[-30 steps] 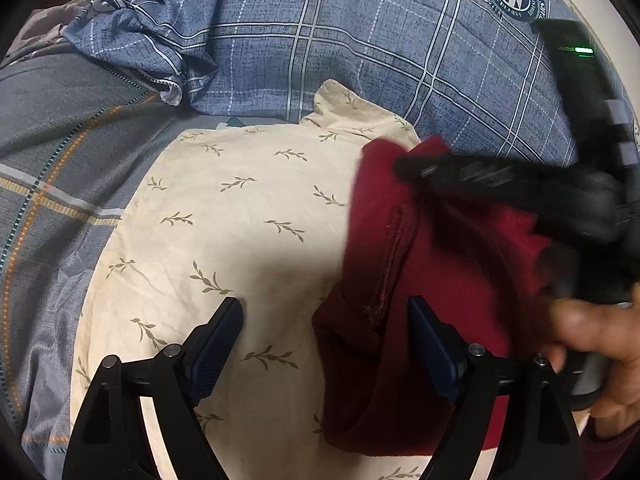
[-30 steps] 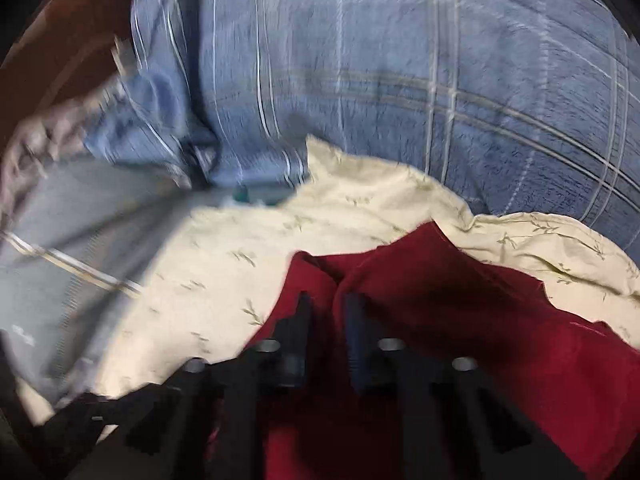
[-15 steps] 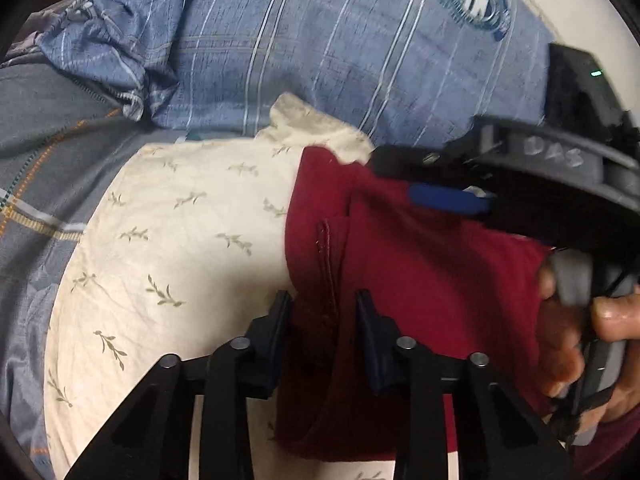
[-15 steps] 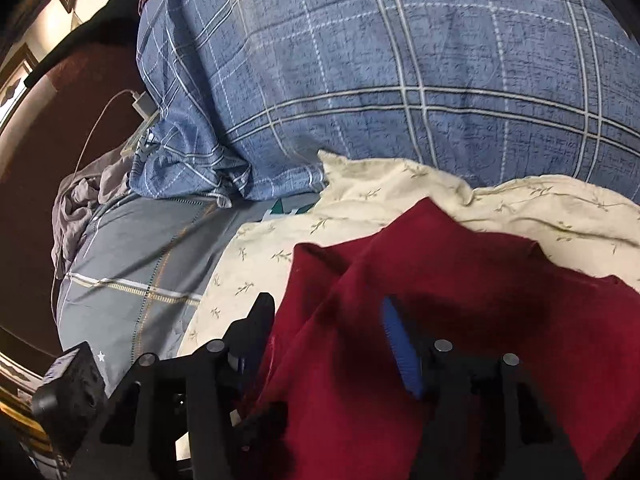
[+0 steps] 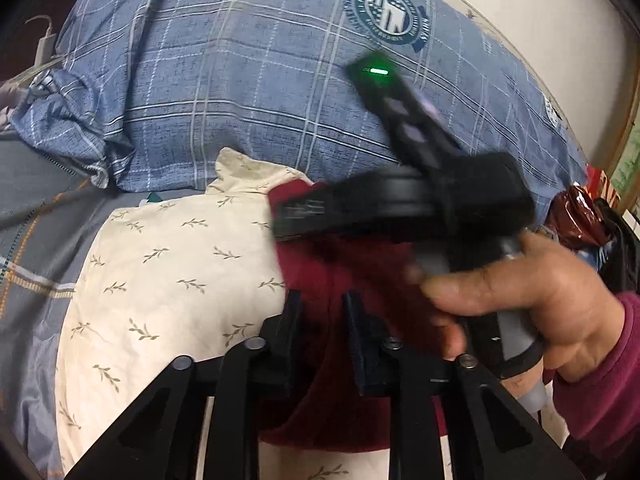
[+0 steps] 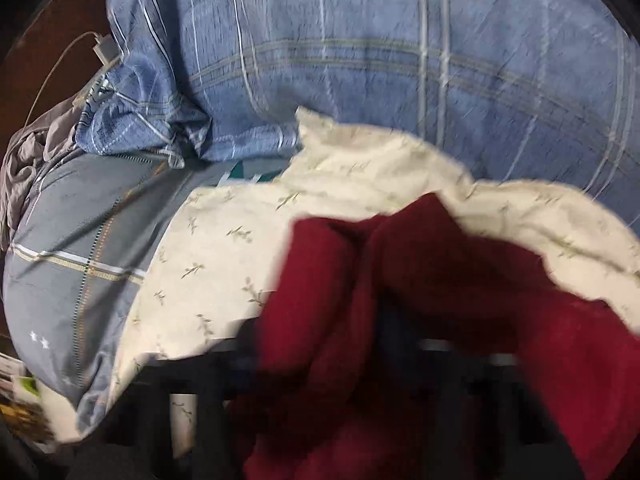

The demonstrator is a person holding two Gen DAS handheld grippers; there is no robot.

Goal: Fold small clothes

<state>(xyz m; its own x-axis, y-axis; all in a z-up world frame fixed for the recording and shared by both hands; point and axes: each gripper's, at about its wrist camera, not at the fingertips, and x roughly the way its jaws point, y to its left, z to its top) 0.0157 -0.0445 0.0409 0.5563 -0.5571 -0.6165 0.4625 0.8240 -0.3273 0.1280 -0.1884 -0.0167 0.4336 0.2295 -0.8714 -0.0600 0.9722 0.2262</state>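
The left hand-held gripper [image 5: 320, 312] is pinched on a fold of the red garment [image 5: 320, 384]; its two fingers [image 5: 291, 320] stand close together with red cloth bunched between them, and the cloth hangs down below them over the gripper's black frame. The garment lies on a cream pillow [image 5: 168, 280] printed with small leaf sprigs, which spreads to the left of this gripper and ahead of it. Beyond the pillow rises a blue plaid quilt [image 5: 240, 80] with a round badge [image 5: 386, 10] on it. A grey plaid sheet [image 5: 36, 216] lies far to the left.

The right hand-held gripper [image 5: 288, 212] crosses the view ahead and to the right of the left one, blurred, its tip over the far edge of the garment. A hand [image 5: 532, 304] in a maroon sleeve grips its handle, and a green light [image 5: 378, 71] glows on its body.

In the right wrist view, everything near the camera is blurred. The garment [image 6: 420, 320] is heaped over that gripper's dark frame, and its fingers cannot be made out, so I cannot tell whether it is gripping the cloth or not. The pillow [image 6: 224, 272] lies ahead and left of it, the quilt [image 6: 360, 60] beyond, and a white charger [image 6: 105, 49] with its cable far to the left.
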